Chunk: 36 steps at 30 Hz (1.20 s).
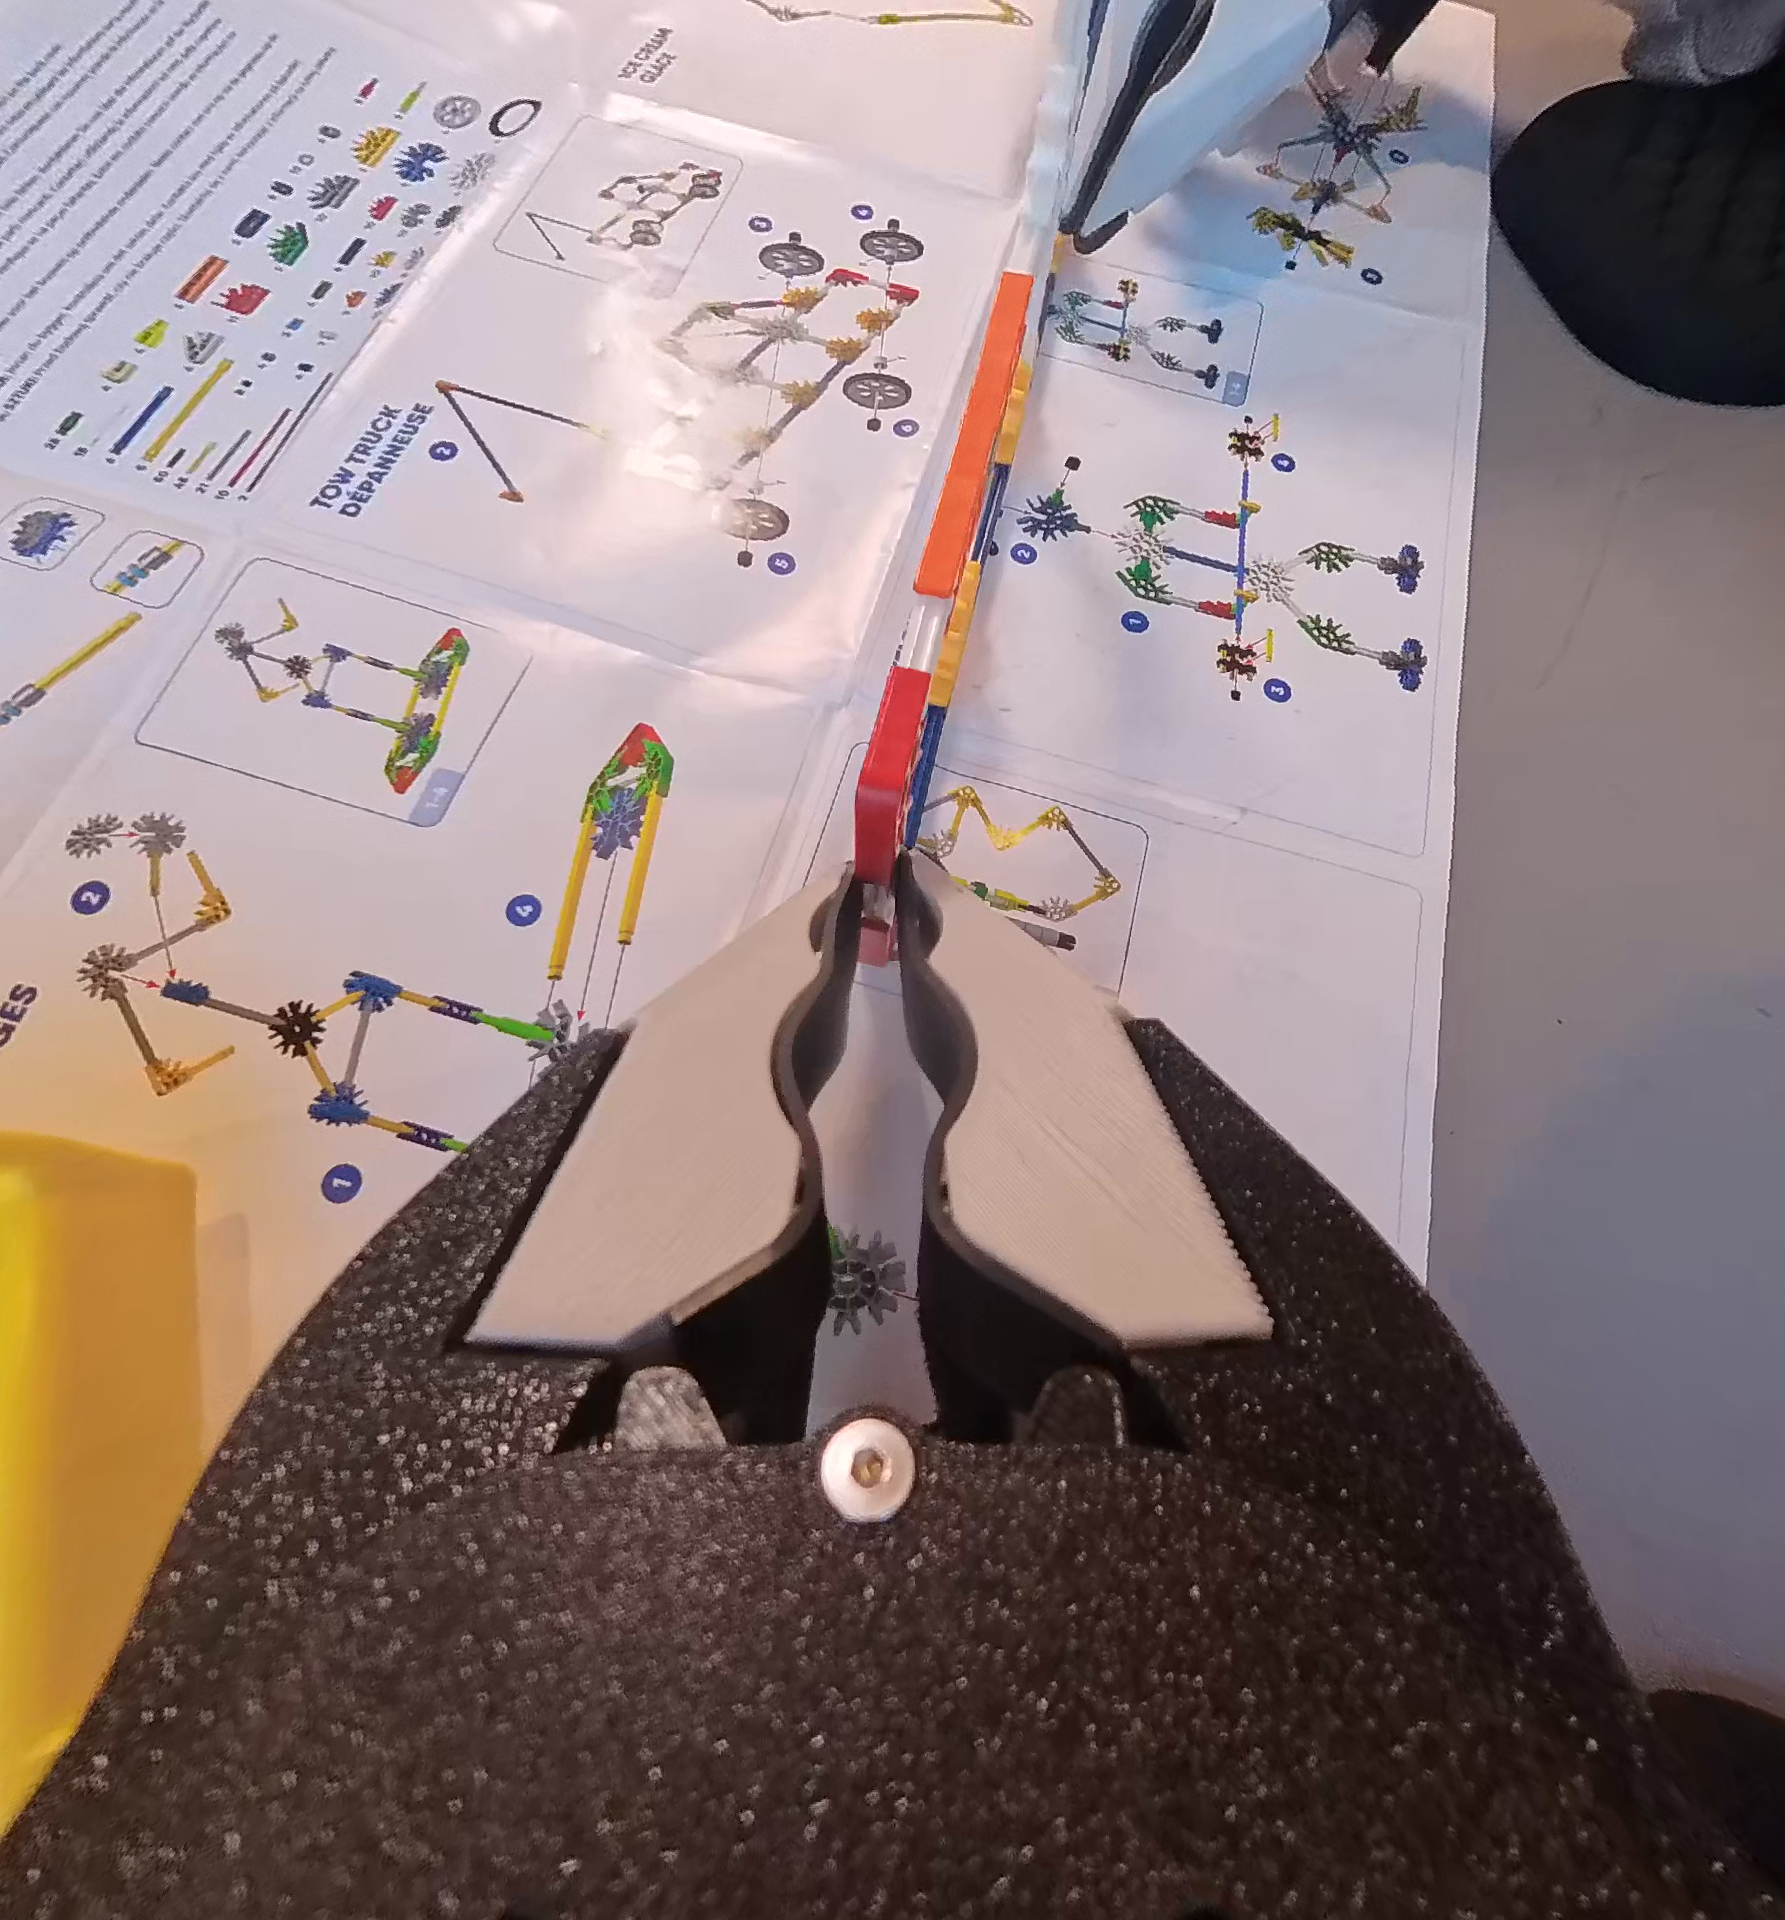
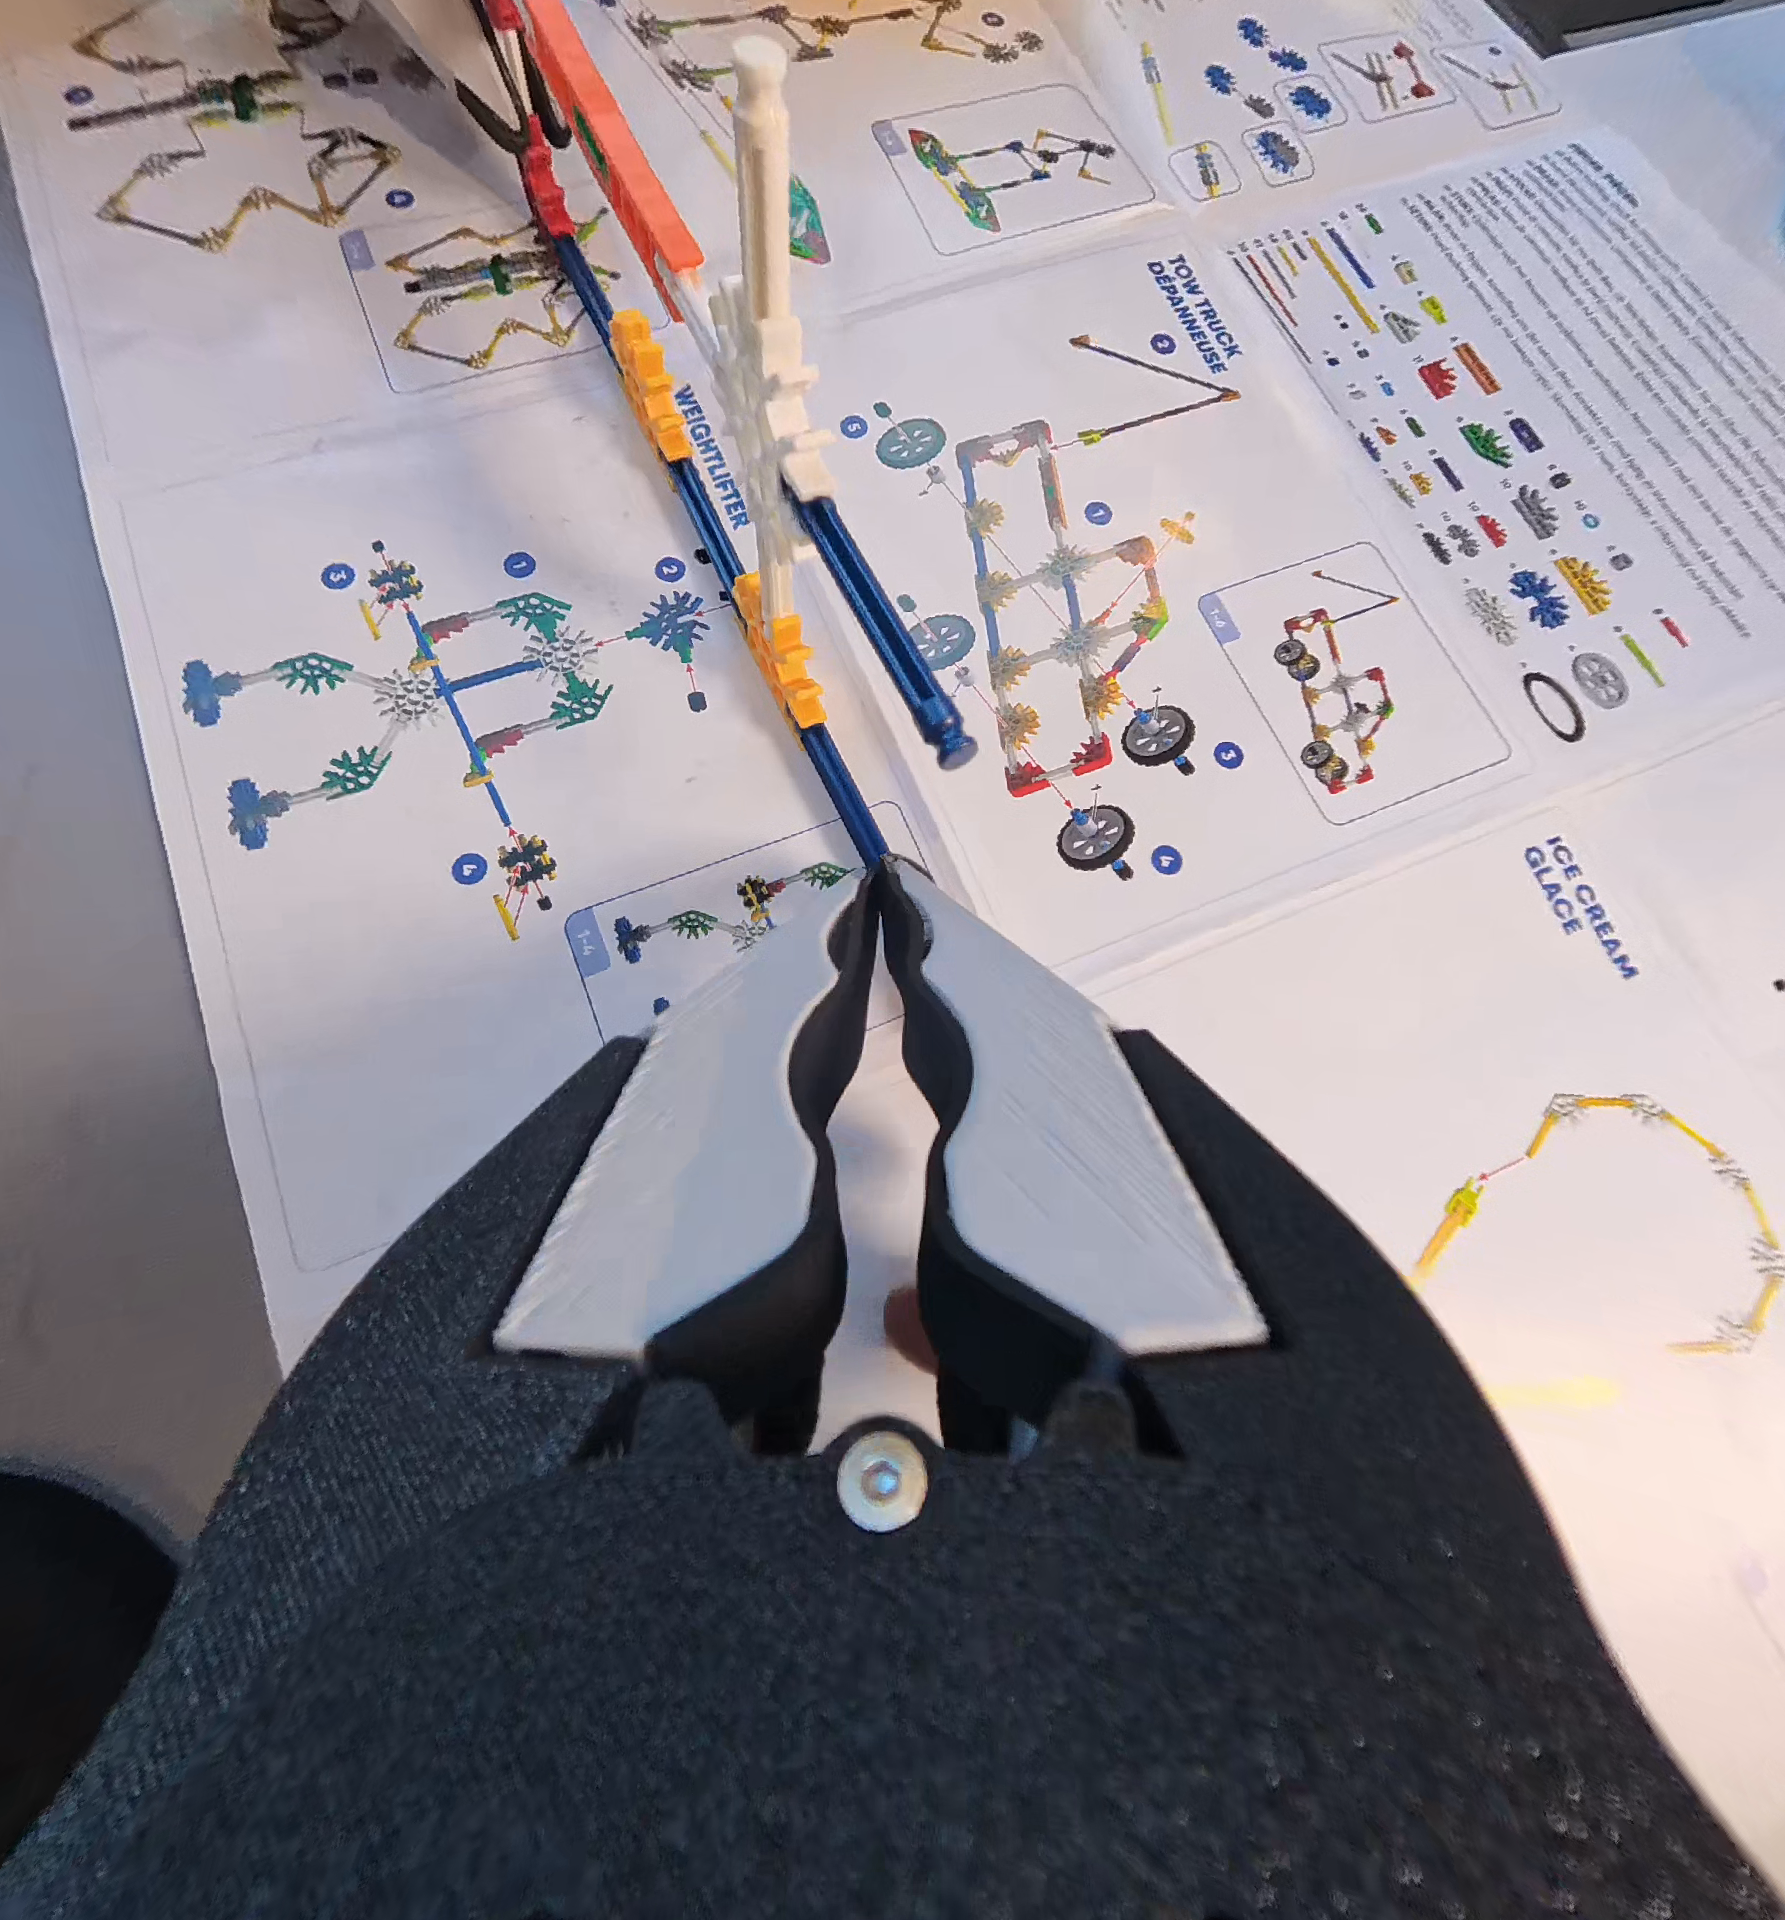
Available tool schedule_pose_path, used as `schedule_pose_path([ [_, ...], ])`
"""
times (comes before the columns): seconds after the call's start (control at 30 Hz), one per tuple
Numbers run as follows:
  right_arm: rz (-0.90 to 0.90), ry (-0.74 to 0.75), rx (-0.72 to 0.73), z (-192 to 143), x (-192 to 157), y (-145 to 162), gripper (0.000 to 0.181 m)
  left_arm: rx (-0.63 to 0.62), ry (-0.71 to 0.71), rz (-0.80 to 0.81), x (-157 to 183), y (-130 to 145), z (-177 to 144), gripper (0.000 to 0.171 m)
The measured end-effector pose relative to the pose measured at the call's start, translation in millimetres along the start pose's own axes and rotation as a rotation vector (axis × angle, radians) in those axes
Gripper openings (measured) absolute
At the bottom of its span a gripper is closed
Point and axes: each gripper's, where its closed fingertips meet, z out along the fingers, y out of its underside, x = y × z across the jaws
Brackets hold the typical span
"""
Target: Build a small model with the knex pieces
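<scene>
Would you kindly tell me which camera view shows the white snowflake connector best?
The right wrist view: the white snowflake connector stands clear mid-frame, its teeth and attached white rod visible. In the left wrist view it cannot be made out; the assembly runs edge-on there.

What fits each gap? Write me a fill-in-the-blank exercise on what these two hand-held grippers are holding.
1. The left hand-held gripper is shut on a ____ connector at one end of the toy assembly.
2. The right hand-held gripper is shut on the end of a long ____ rod.
3. Two ____ clips sit on that rod.
4. Under everything lies a printed instruction ____.

Missing words: red; blue; orange; sheet
</scene>
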Motion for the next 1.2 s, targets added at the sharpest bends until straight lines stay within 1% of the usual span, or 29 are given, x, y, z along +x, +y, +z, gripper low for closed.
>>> schedule_pose_path([
  [0.13,0.042,0.019,-0.007,3,7,-1,0.000,0.003,0.018,-0.019,-1,0,0,0.004],
  [0.2,0.084,-0.006,0.003,3,6,-1,0.000,0.007,0.021,-0.023,-1,0,0,0.004],
  [0.37,0.048,0.003,0.018,1,3,-2,0.000,0.006,-0.004,-0.016,0,-1,0,0.004],
  [0.43,0.025,-0.004,0.075,-4,2,-9,0.000,0.008,-0.010,-0.001,0,-1,0,0.004],
  [0.47,0.032,-0.016,0.085,-7,1,-11,0.003,0.009,-0.011,0.003,0,-2,0,0.004],
  [0.5,0.033,-0.023,0.075,-10,1,-10,0.011,0.008,-0.012,0.007,0,-3,0,0.004],
  [0.53,0.021,-0.022,0.050,-12,2,-7,0.015,0.004,-0.016,0.014,-1,-3,0,0.004],
  [0.63,0.004,-0.024,0.025,-16,4,1,0.019,-0.005,-0.034,0.035,-3,-4,0,0.005],
  [0.73,-0.015,-0.032,-0.027,-15,3,13,0.019,-0.003,-0.035,0.037,-3,-4,0,0.005],
  [0.8,-0.018,-0.050,-0.033,-14,-1,15,0.015,-0.002,-0.034,0.035,-3,-3,0,0.007],
  [0.87,-0.027,-0.054,-0.051,-13,-2,18,0.010,-0.021,-0.011,0.039,1,1,1,0.018],
  [0.9,-0.033,-0.055,-0.063,-12,-3,20,0.008,-0.032,-0.010,0.045,1,4,2,0.019],
  [1.0,-0.019,-0.059,-0.078,-10,-3,22,0.007,-0.068,-0.022,0.054,0,10,5,0.010],
  [1.07,0.017,-0.071,-0.084,-9,-3,22,0.007,-0.077,-0.019,0.023,-2,11,6,0.008],
  [1.2,0.106,-0.107,-0.085,-9,-3,23,0.006,-0.088,0.016,-0.104,-6,10,7,0.007],
])
